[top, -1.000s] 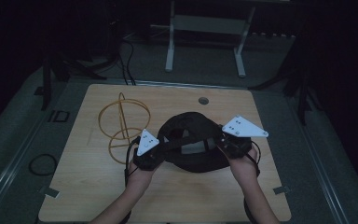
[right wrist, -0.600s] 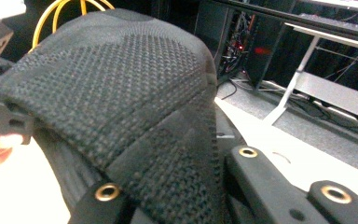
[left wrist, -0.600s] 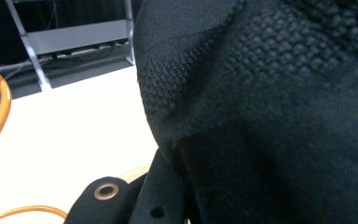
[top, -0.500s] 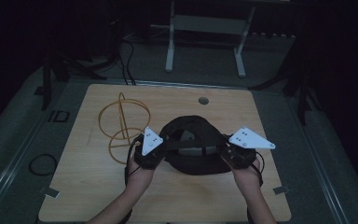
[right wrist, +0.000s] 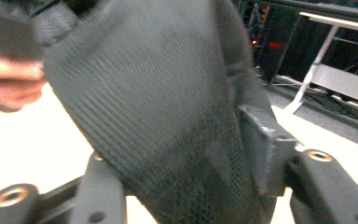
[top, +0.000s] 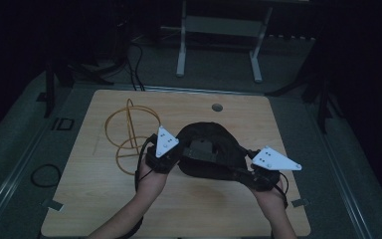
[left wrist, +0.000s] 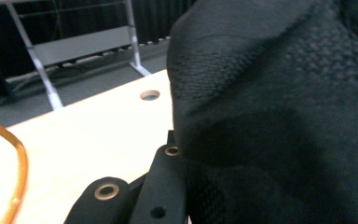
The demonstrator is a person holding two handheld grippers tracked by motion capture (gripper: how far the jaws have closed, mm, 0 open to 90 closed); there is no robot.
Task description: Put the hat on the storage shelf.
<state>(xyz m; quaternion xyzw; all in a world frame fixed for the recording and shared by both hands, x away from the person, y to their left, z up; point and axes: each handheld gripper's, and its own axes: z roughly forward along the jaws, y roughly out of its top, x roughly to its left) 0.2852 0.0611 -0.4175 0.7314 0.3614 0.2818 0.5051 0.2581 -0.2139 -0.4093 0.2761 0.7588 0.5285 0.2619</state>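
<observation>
High view: a black knitted garment (top: 210, 157) is seen held between the two grippers over the near-centre of the wooden desk (top: 94, 199). The left gripper (top: 171, 158) is at the garment's left edge and the right gripper (top: 246, 175) at its right edge, each carried in a hand entering from the bottom. A wire frame of orange hoops (top: 129, 134) stands on the desk just left of the left gripper. A round hole (top: 217, 107) is noted near the far edge of the desk.

Left gripper view: coarse black knit (left wrist: 279, 116) lies against one black finger (left wrist: 165, 186); the second finger is hidden by the cloth, so closure cannot be told with certainty. An arc of the orange hoop (left wrist: 21, 163) shows at the left border, and the hole (left wrist: 149, 95) appears beyond.

Right gripper view: the fabric (right wrist: 168, 116) passes down between the two fingers (right wrist: 102, 191), which are closed on it. The other hand (right wrist: 9, 84) is seen at upper left.

No containers are recorded. Bare desk surface is observed on the near-left, near-right and far-right; dark floor surrounds the desk.
</observation>
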